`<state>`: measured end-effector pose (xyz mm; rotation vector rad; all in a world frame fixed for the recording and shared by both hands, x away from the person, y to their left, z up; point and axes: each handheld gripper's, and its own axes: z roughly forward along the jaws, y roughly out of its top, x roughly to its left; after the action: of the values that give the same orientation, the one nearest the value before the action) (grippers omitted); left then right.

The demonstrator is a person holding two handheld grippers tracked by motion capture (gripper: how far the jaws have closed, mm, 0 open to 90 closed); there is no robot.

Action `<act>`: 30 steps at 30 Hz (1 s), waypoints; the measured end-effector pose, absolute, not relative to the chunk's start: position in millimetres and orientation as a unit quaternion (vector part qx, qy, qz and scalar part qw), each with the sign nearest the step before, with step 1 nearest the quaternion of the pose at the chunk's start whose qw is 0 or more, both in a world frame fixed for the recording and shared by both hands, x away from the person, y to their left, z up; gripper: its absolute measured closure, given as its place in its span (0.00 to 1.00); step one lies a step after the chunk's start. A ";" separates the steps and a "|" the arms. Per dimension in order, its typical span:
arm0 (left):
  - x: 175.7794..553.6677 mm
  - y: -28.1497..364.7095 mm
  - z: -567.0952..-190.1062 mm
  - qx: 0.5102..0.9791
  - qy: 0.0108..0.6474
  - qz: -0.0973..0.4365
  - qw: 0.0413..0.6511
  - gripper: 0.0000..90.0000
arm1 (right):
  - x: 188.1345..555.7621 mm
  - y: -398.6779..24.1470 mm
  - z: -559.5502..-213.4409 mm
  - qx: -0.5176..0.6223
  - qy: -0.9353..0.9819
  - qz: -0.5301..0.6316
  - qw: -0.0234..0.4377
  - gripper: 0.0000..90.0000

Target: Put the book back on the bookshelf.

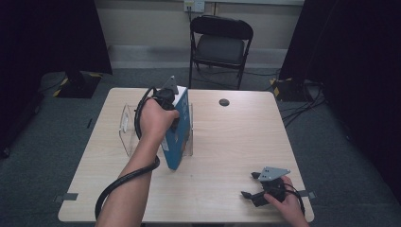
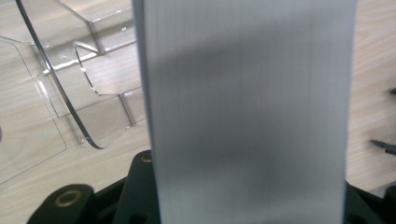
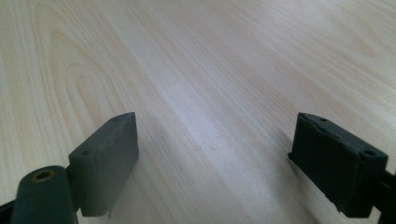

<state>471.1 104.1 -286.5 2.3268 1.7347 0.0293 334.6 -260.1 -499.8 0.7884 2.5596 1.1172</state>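
Right now my left hand-held gripper (image 1: 171, 101) is clamped on a blue book (image 1: 177, 137) at its top end; the book stands upright on the tabletop (image 1: 227, 142), its lower corner resting on the wood, and it leans against the clear acrylic holder (image 1: 127, 127) that sits left of centre; from the left gripper view I see the book's page edges (image 2: 247, 112) as a grey-white slab rising between my jaws, with the curved transparent wall of the holder (image 2: 70, 93) just beside it on the left; my left hand (image 1: 153, 120) wraps the grip from the near side, and the black cable (image 1: 125, 179) loops down along the forearm toward the table's front edge; my right hand-held gripper (image 1: 250, 185) lies low at the near right corner of the tabletop, well apart from the book, held by my right hand (image 1: 283, 201); its jaws stand wide with nothing between them, and in the right gripper view I see bare pale wood (image 3: 210, 93) between the two dark pads (image 3: 109, 158); a black folding chair (image 1: 221, 45) stands beyond the far edge.
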 end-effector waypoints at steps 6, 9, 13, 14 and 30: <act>475.1 103.0 -279.1 0.791 0.598 0.022 0.127 0.69 | 335.0 -260.0 -499.9 0.268 0.876 0.382 0.119 0.15; 477.9 104.2 -279.4 0.782 0.606 0.030 0.143 0.69 | 335.1 -259.9 -500.2 0.268 0.876 0.384 0.117 0.15; 480.9 101.6 -288.8 0.783 0.607 0.025 0.136 0.69 | 335.1 -259.9 -500.1 0.268 0.876 0.384 0.117 0.15; 480.8 101.9 -289.7 0.780 0.609 0.024 0.140 0.69 | 335.0 -260.0 -499.9 0.268 0.876 0.382 0.119 0.15; 477.6 107.8 -282.9 0.793 0.586 0.034 0.161 0.63 | 335.2 -259.8 -500.2 0.267 0.876 0.384 0.117 0.15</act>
<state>477.6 107.8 -282.9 2.2656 1.6740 0.0977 335.2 -259.8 -500.2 0.7828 2.5638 1.1244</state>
